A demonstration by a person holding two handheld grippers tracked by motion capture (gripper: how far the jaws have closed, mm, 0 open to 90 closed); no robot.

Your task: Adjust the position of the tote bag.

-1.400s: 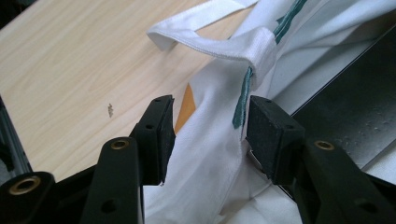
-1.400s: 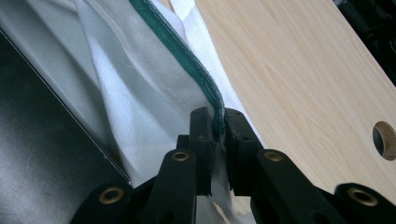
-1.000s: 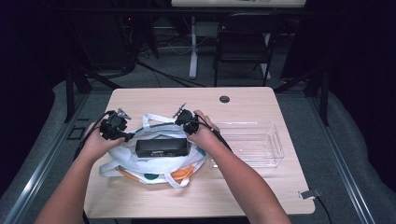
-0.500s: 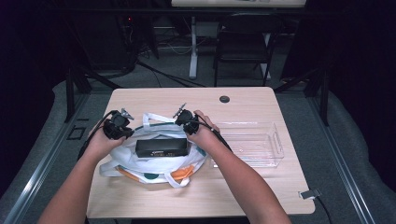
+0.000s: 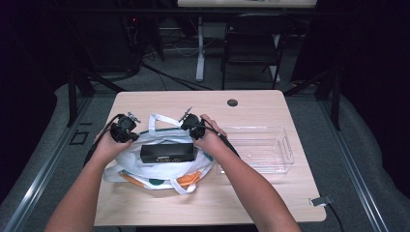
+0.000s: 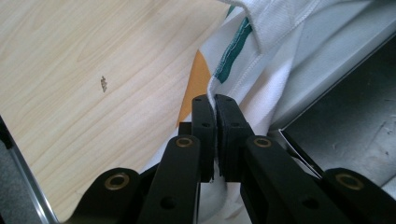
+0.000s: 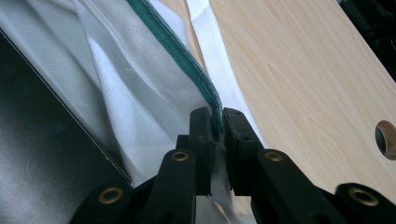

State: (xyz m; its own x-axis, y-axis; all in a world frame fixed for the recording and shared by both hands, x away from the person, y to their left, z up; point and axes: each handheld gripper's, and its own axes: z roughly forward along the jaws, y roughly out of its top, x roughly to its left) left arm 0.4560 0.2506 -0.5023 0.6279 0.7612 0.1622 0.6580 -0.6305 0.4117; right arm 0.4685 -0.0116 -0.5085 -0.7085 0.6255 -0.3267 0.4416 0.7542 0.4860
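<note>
Pinching the white bag mid-table from both sides: left gripper has just clamped its jaws tight on the left rim, black box sits across the mouth, right gripper is closed on the green-trimmed edge. Next move probably calls for spreading the opening evenly so the box drops in.

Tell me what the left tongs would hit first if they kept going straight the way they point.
Probably the white bag itself: the left tongs are shut on its edge, with more folded cloth just ahead; the black box lies off to one side.
</note>
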